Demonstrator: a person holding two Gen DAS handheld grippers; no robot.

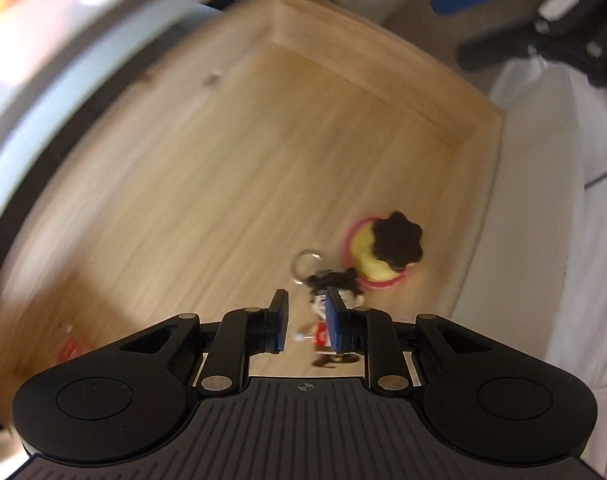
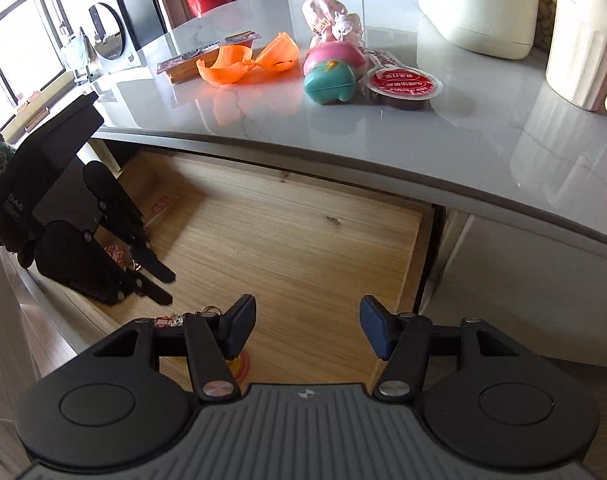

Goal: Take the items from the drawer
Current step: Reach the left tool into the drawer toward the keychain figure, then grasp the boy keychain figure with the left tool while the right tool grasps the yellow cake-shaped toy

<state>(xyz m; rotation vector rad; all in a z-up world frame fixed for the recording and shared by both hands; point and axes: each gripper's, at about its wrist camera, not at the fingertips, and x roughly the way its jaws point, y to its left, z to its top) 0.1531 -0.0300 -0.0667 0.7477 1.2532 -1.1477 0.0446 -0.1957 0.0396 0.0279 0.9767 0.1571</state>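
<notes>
Lying on the drawer [image 1: 231, 168] floor close to its right wall: a small figure keychain [image 1: 330, 312], ring end pointing away from the camera, long axis running roughly along the fingers. Poised right above it, the left gripper [image 1: 306, 320], fingers partly spread, straddling but not yet pinching (blur hides any contact). Just beyond, a cupcake toy [image 1: 383, 250]. Farther off, the right gripper [image 2: 308, 330], spread and empty, clearly the more distant hand.

Glossy grey marble-look countertop [image 2: 343, 120], bright window [image 2: 15, 40] at left, white cabinet front [image 2: 523, 272] below
</notes>
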